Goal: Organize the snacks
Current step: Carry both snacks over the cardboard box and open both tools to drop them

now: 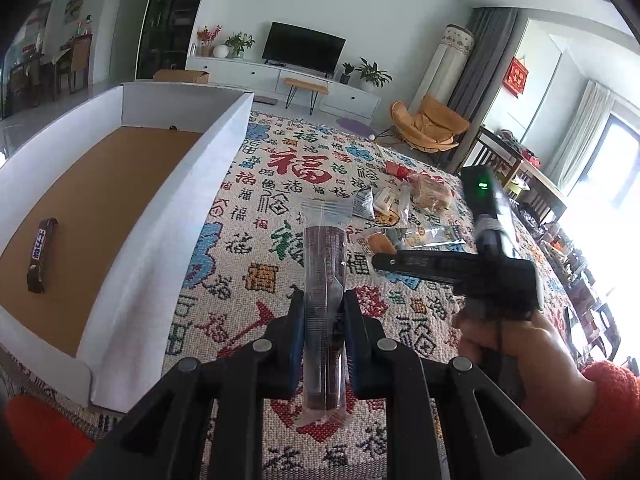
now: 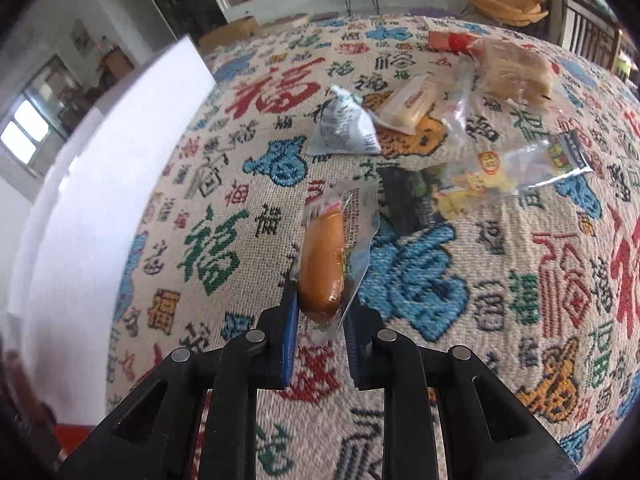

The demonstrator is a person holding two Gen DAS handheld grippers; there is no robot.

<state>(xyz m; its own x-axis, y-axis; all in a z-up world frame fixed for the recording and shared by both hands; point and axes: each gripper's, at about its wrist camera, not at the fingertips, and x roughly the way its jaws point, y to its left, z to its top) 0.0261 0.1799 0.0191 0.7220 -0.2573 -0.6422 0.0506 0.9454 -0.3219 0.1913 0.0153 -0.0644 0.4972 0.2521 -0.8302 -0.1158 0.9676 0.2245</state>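
My left gripper [image 1: 322,300] is shut on a long dark sausage stick in a clear wrapper [image 1: 324,276], held upright above the patterned cloth. A white box with a brown floor [image 1: 224,152] stands to its left and holds one dark chocolate bar [image 1: 41,254]. My right gripper [image 2: 320,300] is shut on a wrapped orange bun [image 2: 324,264], just above the cloth. In the left wrist view the right gripper [image 1: 378,261] reaches in from the right with the bun [image 1: 380,242] at its tip.
Loose snacks lie on the cloth ahead: a silver-blue packet [image 2: 346,130], a beige wafer pack [image 2: 408,104], a bagged bread [image 2: 516,72], a clear cartoon packet [image 2: 516,168], a red pack [image 2: 450,42]. The box's white wall [image 2: 100,184] stands at the left.
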